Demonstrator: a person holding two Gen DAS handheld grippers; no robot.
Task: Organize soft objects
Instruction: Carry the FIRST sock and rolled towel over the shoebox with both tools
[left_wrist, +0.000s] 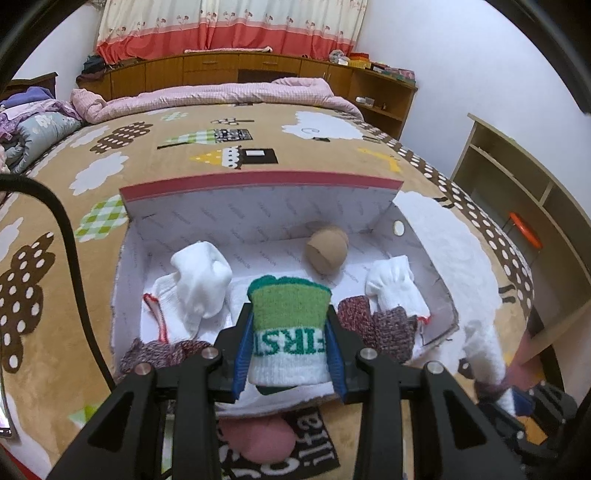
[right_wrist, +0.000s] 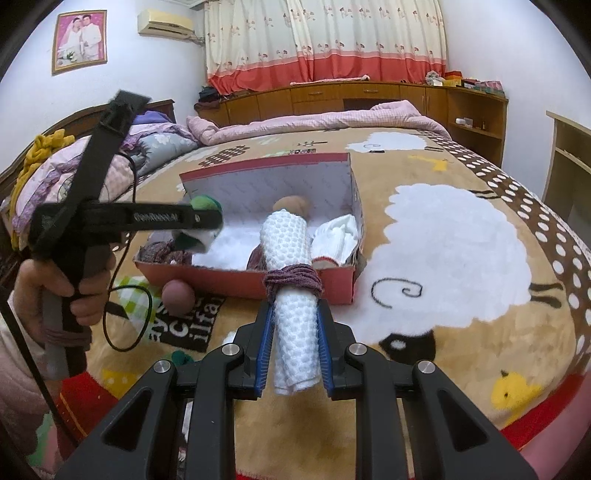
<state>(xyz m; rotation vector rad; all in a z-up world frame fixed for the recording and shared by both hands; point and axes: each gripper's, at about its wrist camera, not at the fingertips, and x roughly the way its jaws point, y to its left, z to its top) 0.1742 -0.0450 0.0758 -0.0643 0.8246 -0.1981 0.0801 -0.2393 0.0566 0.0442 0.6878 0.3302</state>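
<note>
Bedspread (right_wrist: 461, 236) carries our open red shoebox (right_wrist: 236, 278), which holds white gloves (left_wrist: 199, 280) and a tan ball (left_wrist: 327, 249). Our left gripper (left_wrist: 290, 354) hangs over the box, fingers pinching a green-and-white sock roll (left_wrist: 290, 325). Our right gripper (right_wrist: 295, 350) pinches a white knit roll (right_wrist: 293, 288) before the box.

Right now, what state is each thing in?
Left gripper: shut on green sock, over the box.
Right gripper: shut on white roll.
Box: open, partly filled.
Tan ball: inside box.
Pink ball: outside box, on blanket.
</note>
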